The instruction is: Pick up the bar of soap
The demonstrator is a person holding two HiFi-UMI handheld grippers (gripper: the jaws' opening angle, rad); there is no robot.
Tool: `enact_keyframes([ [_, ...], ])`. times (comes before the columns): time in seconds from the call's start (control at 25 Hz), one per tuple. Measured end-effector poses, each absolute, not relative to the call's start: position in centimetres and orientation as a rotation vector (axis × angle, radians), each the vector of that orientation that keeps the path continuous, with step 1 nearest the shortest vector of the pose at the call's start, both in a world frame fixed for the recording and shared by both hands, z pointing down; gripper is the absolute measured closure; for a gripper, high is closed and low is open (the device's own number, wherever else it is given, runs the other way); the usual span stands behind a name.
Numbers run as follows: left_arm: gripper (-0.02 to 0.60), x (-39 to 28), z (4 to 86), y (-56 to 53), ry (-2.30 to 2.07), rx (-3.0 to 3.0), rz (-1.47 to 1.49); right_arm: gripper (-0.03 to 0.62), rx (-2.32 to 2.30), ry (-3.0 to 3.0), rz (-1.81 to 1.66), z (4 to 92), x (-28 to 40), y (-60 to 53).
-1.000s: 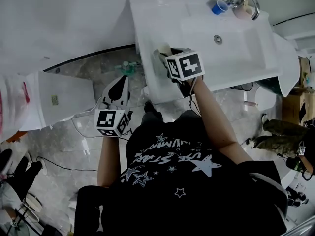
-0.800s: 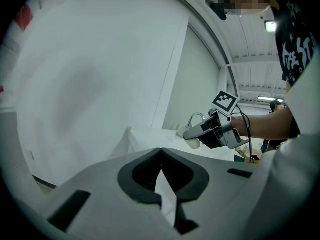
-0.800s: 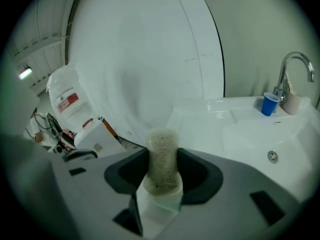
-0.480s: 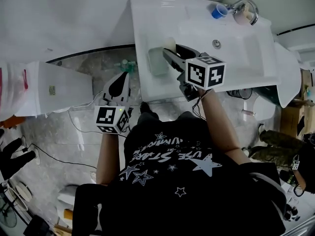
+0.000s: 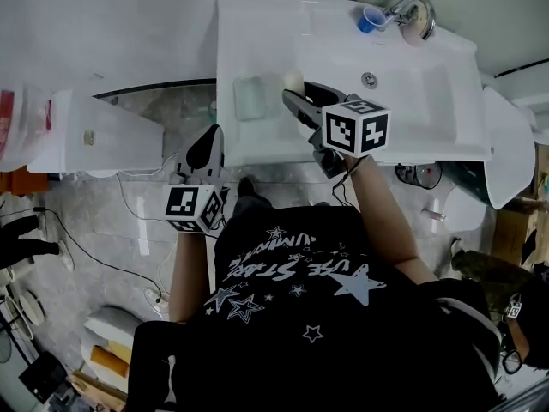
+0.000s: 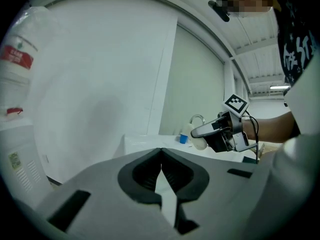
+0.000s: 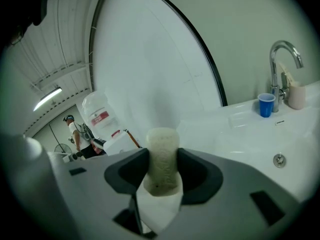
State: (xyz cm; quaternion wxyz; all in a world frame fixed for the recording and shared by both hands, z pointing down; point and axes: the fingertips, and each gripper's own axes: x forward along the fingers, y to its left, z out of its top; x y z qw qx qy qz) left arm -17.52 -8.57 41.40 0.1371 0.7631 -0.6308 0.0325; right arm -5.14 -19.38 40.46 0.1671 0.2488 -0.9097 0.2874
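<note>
Here, nearest the person, the two grippers sit at different heights. The left gripper [image 6: 161, 154] hangs over the floor just beside the white counter [image 5: 257, 148]. Its jaws are pressed together at the tips, with nothing between them. The right gripper [image 5: 297, 91] is out over the counter's left part. Its jaws stand partly apart and are clamped on the one bar of soap [image 7: 161, 151], a pale, rounded block. The bar stands upright between the pads, with its top poking out beyond the jaw tips, and in the left gripper view it is clear of the counter.

Just left of the soap, one pale rectangular dish [image 5: 250, 98] lies flat on the counter. To the right is the single basin [image 5: 412, 88], with one round drain [image 7: 279, 159] in it.

At the far edge rises one curved chrome faucet [image 7: 282, 59]. Just beside it stand two cups, one blue cup [image 7: 266, 105] to the left of the spout and one beige cup [image 7: 296, 95] to the right.
</note>
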Motion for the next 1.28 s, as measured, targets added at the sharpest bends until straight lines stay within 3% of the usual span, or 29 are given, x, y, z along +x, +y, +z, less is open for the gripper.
enact_keyframes([
  [0.32, 0.571, -14.7, 40.9, -6.4, -1.960, 2.124, 0.068, 0.407, 0.602, -2.628, 0.753, 40.2, -2.0, -18.7],
  [0.96, 0.571, -1.7, 41.1, 1.9, -2.170, 1.947, 0.100, 0.407, 0.388, -2.654, 0.687, 42.0, 10.9, -12.4],
  [1.28, 0.571, 2.4, 41.7, 6.3, -2.193, 1.876, 0.120, 0.407, 0.277, -2.643, 0.699, 43.2, 12.6, -8.2],
])
